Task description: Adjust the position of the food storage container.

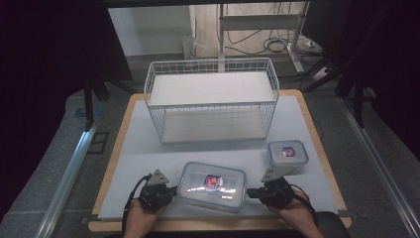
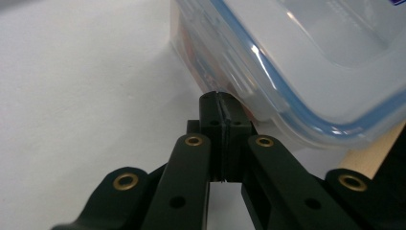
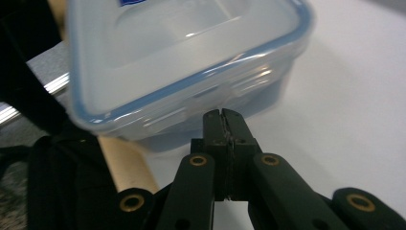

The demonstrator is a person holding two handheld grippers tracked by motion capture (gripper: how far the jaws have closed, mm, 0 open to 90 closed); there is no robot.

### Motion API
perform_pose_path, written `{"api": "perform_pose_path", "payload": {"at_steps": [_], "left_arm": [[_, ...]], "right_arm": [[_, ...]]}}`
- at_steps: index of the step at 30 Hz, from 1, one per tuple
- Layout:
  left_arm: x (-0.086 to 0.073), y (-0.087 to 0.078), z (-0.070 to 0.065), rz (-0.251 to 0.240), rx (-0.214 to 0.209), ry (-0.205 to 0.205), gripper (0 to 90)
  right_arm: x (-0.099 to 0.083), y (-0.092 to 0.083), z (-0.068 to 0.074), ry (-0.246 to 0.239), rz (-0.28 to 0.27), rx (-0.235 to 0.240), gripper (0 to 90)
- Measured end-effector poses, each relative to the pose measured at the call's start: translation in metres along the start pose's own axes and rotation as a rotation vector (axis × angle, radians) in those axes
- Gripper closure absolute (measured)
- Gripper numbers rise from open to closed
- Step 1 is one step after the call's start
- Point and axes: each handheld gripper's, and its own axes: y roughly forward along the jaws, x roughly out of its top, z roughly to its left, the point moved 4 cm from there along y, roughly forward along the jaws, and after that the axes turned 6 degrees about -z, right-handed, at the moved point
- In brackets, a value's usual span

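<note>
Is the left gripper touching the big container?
Touching: in the left gripper view, the shut left gripper tips butt against the large container side latch, no gap visible.

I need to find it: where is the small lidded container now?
In the high view, the small container stands on the table's right side, behind the right tongs, right of the large container.

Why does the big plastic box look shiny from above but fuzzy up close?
High view: room light glares white off the large container's lid, and the surroundings are dark. Left gripper view: the container sits too near the lens, so it's soft. Right gripper view: its edge smears with blur.
</note>
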Motion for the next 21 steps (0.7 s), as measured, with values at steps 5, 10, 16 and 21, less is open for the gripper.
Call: {"api": "perform_pose_path", "payload": {"at_steps": [5, 10, 16, 21], "left_arm": [[0.004, 0.007, 0.0, 0.022, 0.03, 0.001, 90.0], [0.007, 0.009, -0.004, 0.034, 0.036, -0.014, 90.0], [0.001, 0.003, -0.006, 0.022, 0.003, -0.045, 89.8], [-0.004, 0.002, -0.011, 0.04, 0.016, -0.027, 89.9]], "right_arm": [[0.003, 0.001, -0.006, 0.004, -0.004, -0.035, 89.4], [0.006, 0.001, -0.015, 0.031, -0.009, -0.061, 89.4], [-0.003, 0.0, -0.01, 0.042, 0.011, -0.038, 89.3], [-0.011, 0.003, 0.004, 0.015, 0.041, -0.002, 89.2]]}}
